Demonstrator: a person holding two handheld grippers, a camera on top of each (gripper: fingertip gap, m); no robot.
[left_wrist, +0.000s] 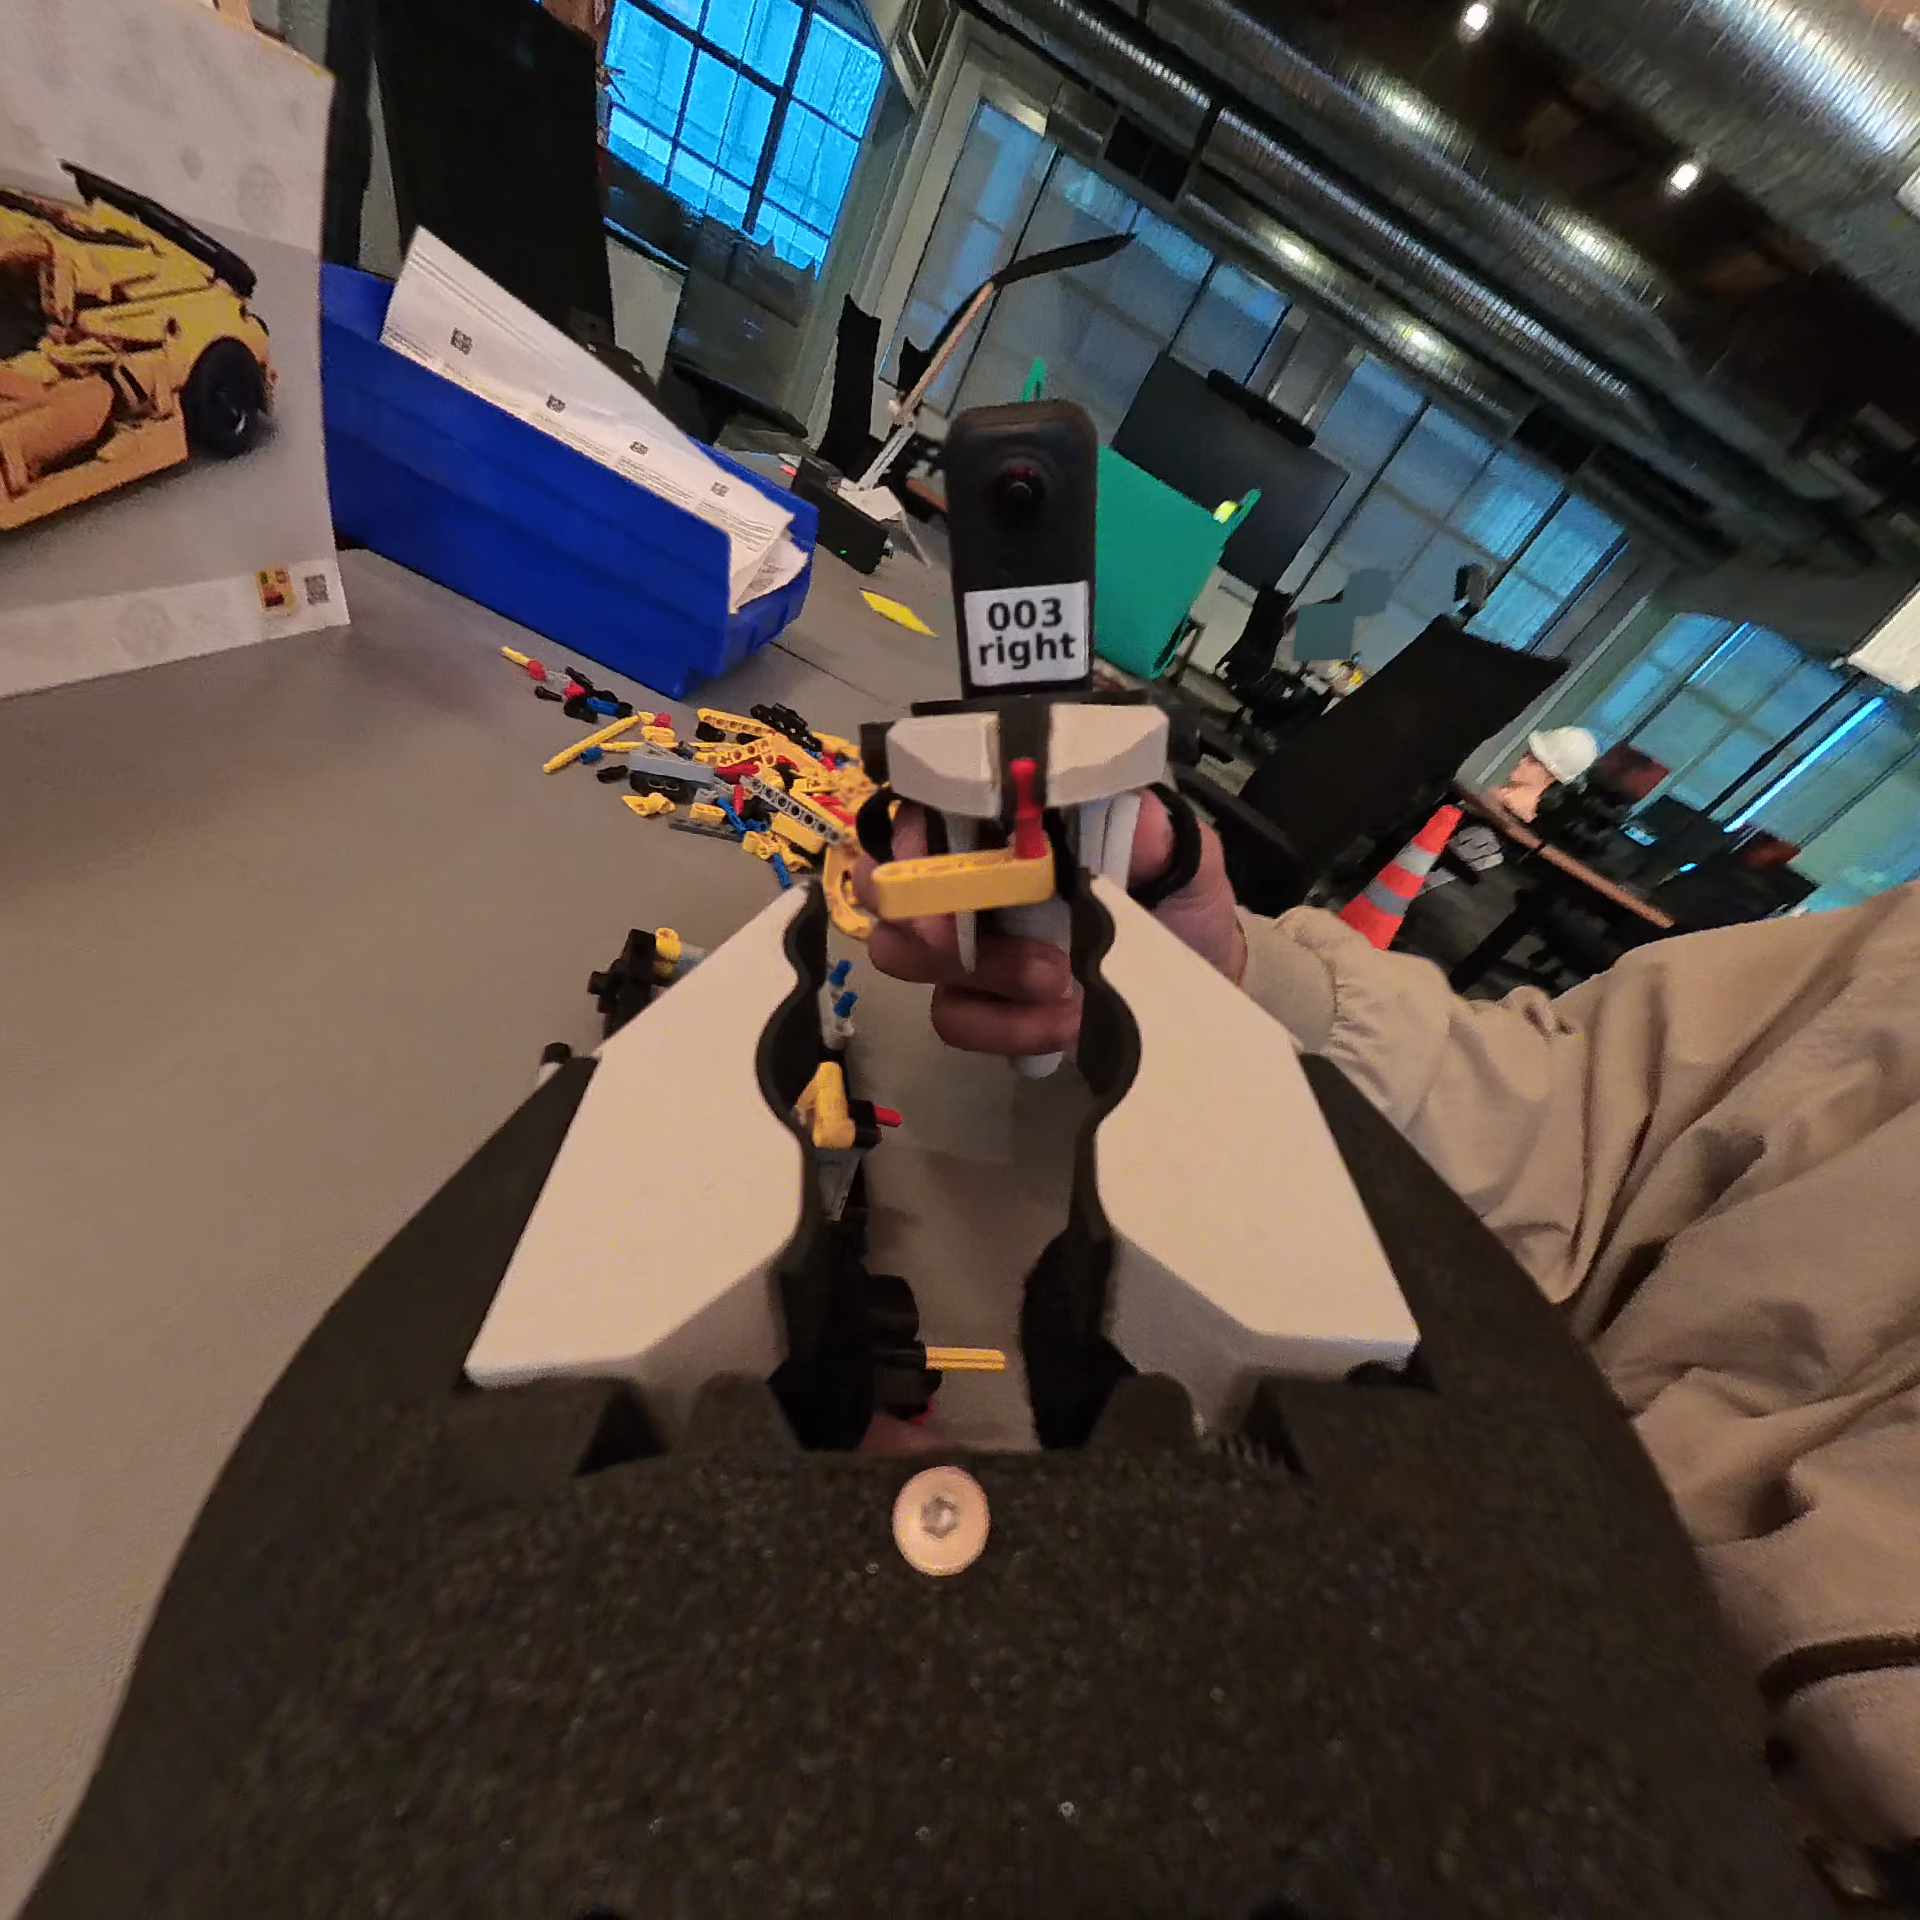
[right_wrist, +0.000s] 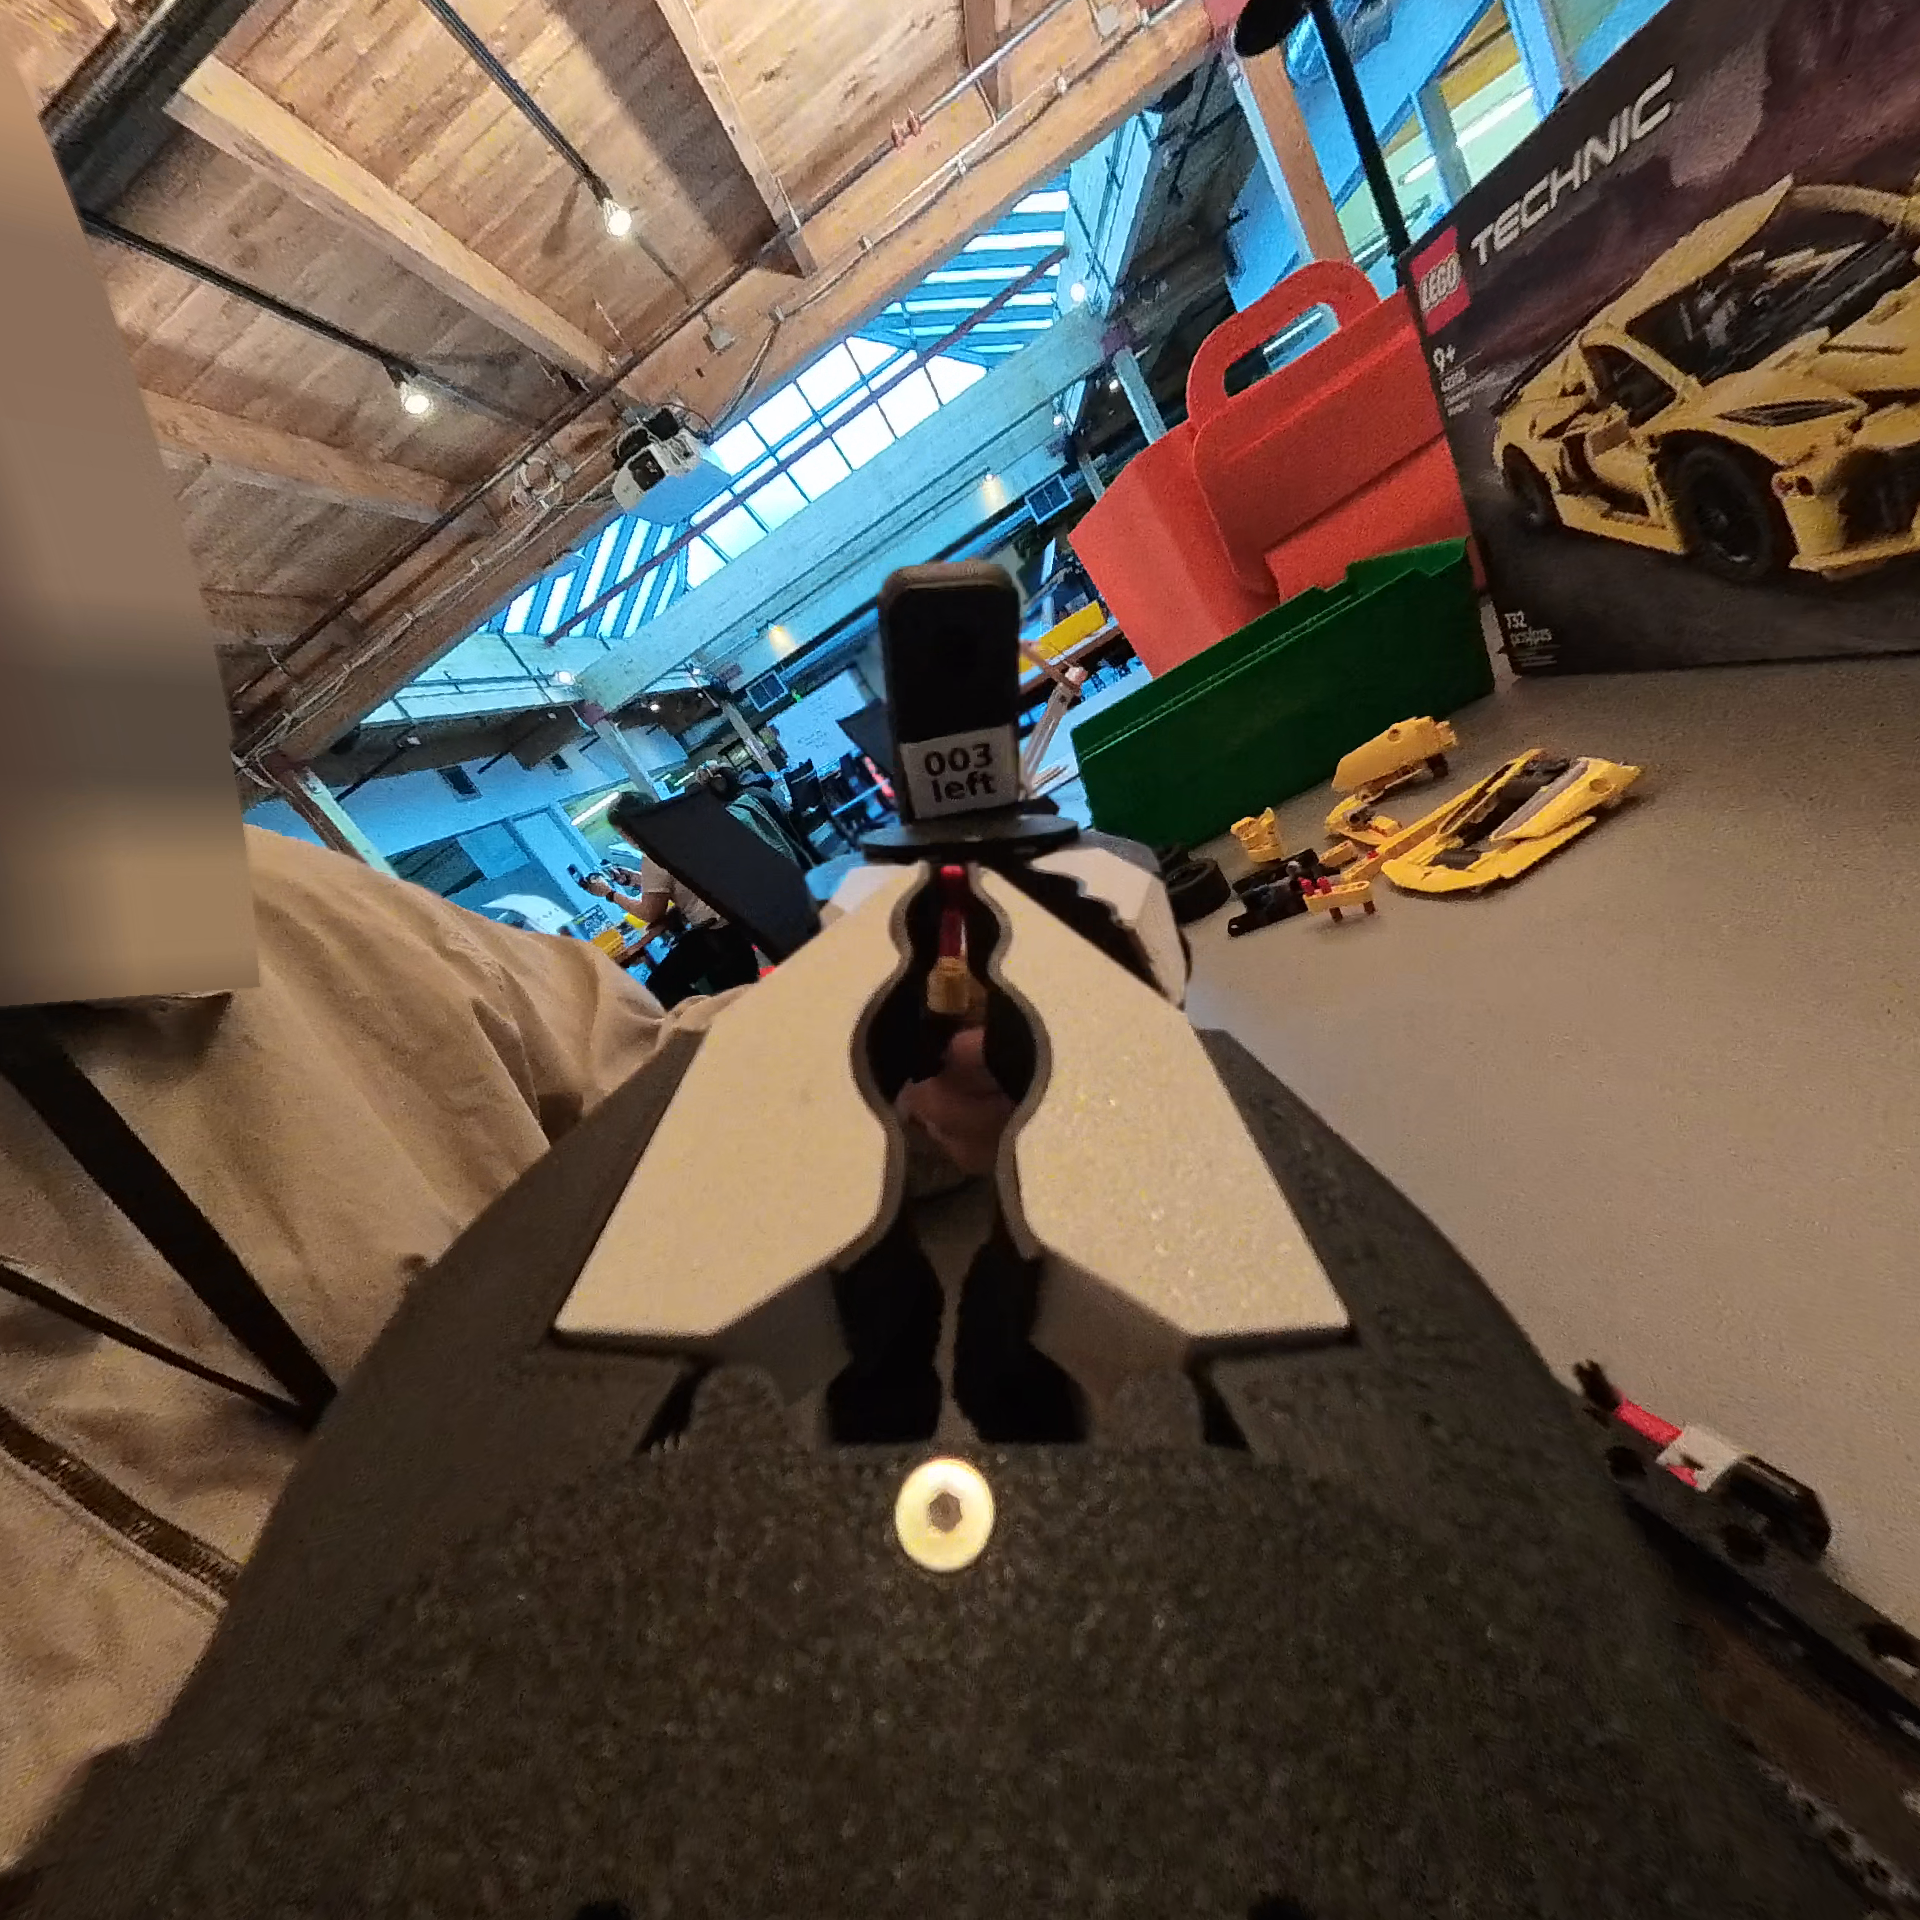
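1. Nearest the lens in the left wrist view, my left gripper (left_wrist: 951, 906) has its jaws spread wide and grips nothing.
2. Just past its tips, the right gripper (left_wrist: 1023, 774) faces it head-on, held by a hand (left_wrist: 997, 987) in a beige sleeve (left_wrist: 1558, 1143).
3. I see the right gripper's jaws pinched nearly together on a red pin (left_wrist: 1027, 821), which stands upright.
4. A yellow beam (left_wrist: 961, 883) sits on the pin's lower end and juts out to the left, level with the left gripper's tips and between them. I cannot tell whether it touches them.
5. Both tools are raised above the grey table (left_wrist: 312, 935).
6. A small yellow-and-black assembly (left_wrist: 831, 1117) lies on the table below the left gripper's open gap.
7. Farther off, a pile of loose parts (left_wrist: 748, 779) is scattered, with a blue bin (left_wrist: 540, 520) holding folded papers (left_wrist: 582, 405) behind it.
8. In the right wrist view, yellow car body sections (right_wrist: 1486, 821) lie on the table to the right, near a green bin (right_wrist: 1278, 707), a red case (right_wrist: 1278, 488) and the kit box (right_wrist: 1714, 364).
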